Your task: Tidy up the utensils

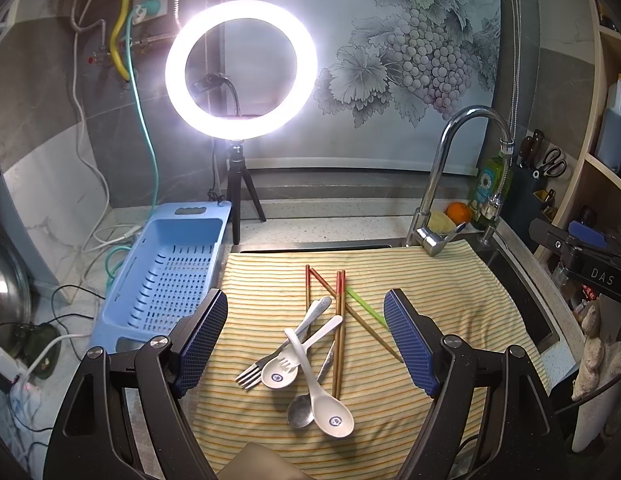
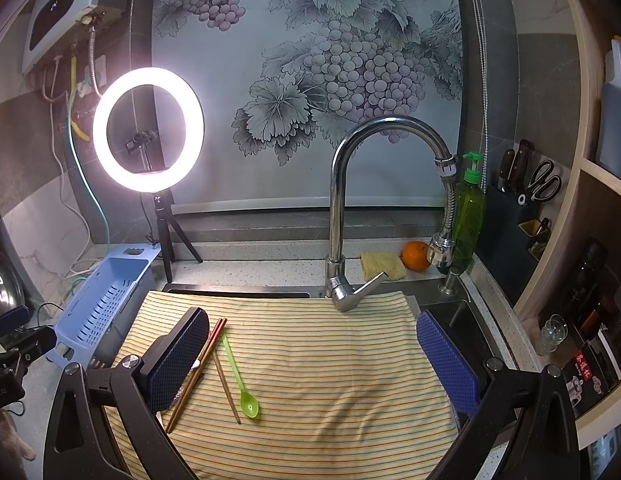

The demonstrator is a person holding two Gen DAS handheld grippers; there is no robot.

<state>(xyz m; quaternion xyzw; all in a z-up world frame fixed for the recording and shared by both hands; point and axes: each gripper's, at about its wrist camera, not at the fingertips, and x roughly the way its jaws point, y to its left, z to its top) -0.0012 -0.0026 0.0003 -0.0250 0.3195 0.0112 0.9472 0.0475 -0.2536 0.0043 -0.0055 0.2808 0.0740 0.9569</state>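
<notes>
A pile of utensils lies on the striped cloth: a metal fork, a white spork, a white soup spoon, a metal spoon, wooden chopsticks and part of a green plastic spoon. My left gripper hovers open above the pile, holding nothing. In the right wrist view the green spoon and chopsticks lie left of centre on the cloth. My right gripper is open and empty; its left finger hides the other utensils.
A blue slotted drainer basket stands left of the cloth. A lit ring light on a tripod is behind it. The faucet, an orange, a sponge, a soap bottle and a knife block line the back right.
</notes>
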